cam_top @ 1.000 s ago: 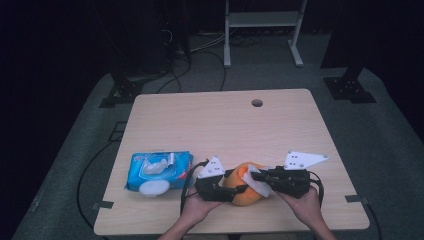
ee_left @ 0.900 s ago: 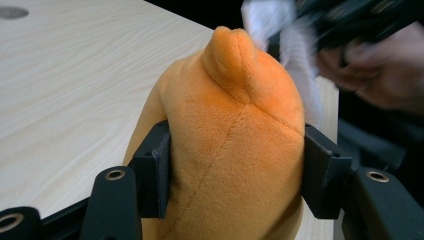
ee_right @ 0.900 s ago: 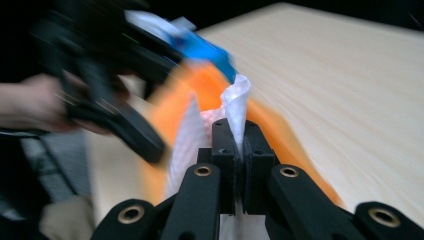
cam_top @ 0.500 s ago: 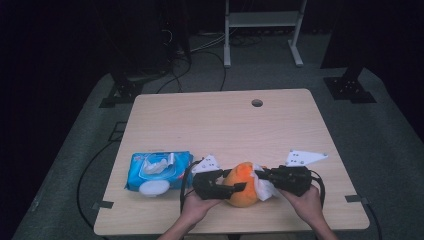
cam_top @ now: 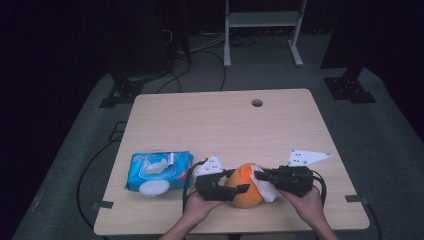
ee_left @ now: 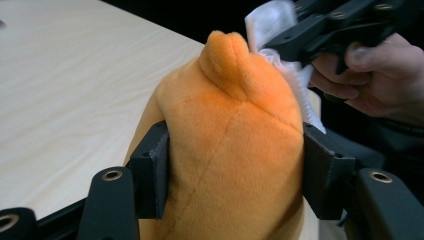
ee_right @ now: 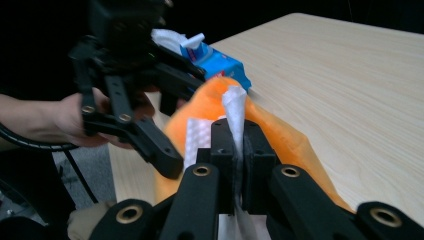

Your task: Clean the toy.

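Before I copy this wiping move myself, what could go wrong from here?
The left gripper squeezes the orange plush toy only at its soft sides, so a firm rub might twist or push it out of the grip. The right gripper pinches just a thin fold of the white wipe, which could slip free or tear as it drags over the plush. Both grippers sit close together near the table edge, so they might knock each other.

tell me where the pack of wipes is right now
In the high view the blue wipes pack lies near the table's front left edge, just left of the left gripper.
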`<state>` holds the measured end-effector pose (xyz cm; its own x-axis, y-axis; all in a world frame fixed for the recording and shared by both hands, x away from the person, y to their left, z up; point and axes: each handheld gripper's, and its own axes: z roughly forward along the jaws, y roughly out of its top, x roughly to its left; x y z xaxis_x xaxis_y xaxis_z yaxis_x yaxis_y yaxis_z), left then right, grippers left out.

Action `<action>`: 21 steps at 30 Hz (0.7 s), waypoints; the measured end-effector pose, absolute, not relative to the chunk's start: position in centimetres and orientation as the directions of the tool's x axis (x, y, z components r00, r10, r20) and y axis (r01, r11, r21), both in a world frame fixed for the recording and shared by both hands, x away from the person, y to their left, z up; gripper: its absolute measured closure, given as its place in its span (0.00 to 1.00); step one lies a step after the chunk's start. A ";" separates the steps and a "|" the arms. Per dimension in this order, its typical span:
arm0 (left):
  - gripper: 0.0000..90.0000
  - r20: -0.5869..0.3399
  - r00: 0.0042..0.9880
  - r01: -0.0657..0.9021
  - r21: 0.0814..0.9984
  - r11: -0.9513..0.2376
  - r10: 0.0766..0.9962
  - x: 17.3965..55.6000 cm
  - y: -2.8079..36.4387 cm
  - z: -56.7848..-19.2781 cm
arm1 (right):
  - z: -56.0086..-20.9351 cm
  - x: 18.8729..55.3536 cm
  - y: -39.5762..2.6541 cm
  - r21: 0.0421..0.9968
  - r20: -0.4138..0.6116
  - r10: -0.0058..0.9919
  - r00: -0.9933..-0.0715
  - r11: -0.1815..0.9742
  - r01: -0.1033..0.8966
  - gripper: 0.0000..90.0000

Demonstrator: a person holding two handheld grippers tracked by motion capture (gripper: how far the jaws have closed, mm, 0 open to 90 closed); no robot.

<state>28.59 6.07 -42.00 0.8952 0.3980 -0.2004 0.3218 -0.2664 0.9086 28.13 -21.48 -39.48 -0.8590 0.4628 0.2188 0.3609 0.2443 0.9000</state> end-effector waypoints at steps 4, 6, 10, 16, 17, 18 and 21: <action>0.44 -0.154 0.878 0.281 0.932 -0.228 0.454 28.4 7.0 -41.1 | -40.8 28.8 -23.3 0.838 0.182 0.588 -0.788 0.327 0.437 0.95; 0.44 -0.102 0.864 0.247 0.940 -0.237 0.494 28.2 7.1 -40.7 | -40.5 28.7 -25.0 0.837 0.172 0.633 -0.755 0.311 0.451 0.95; 0.44 -0.056 0.831 0.229 0.941 -0.249 0.553 28.4 7.4 -40.7 | -39.0 28.7 -29.1 0.840 0.061 0.768 -0.637 0.305 0.448 0.93; 0.43 0.013 0.782 0.225 0.927 -0.301 0.623 29.3 6.8 -41.3 | -41.4 29.8 -33.3 0.769 0.148 0.828 -0.541 0.247 0.589 0.67; 0.43 0.038 0.770 0.213 0.926 -0.312 0.637 29.4 6.6 -41.4 | -41.4 29.7 -33.4 0.772 0.143 0.831 -0.537 0.245 0.586 0.62; 0.43 0.059 0.760 0.202 0.925 -0.322 0.647 29.5 6.3 -41.4 | -41.1 29.7 -33.5 0.781 0.152 0.827 -0.541 0.235 0.579 0.60; 0.43 0.105 0.740 0.194 0.912 -0.360 0.665 29.8 5.3 -41.7 | -40.1 29.5 -33.3 0.824 0.172 0.803 -0.570 0.200 0.530 0.55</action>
<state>29.76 5.30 -41.72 0.7398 0.6646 0.1054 0.1938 -0.3604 0.9124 29.45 -33.27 -40.11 -0.5701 0.8033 0.1722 0.5303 0.1997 0.8240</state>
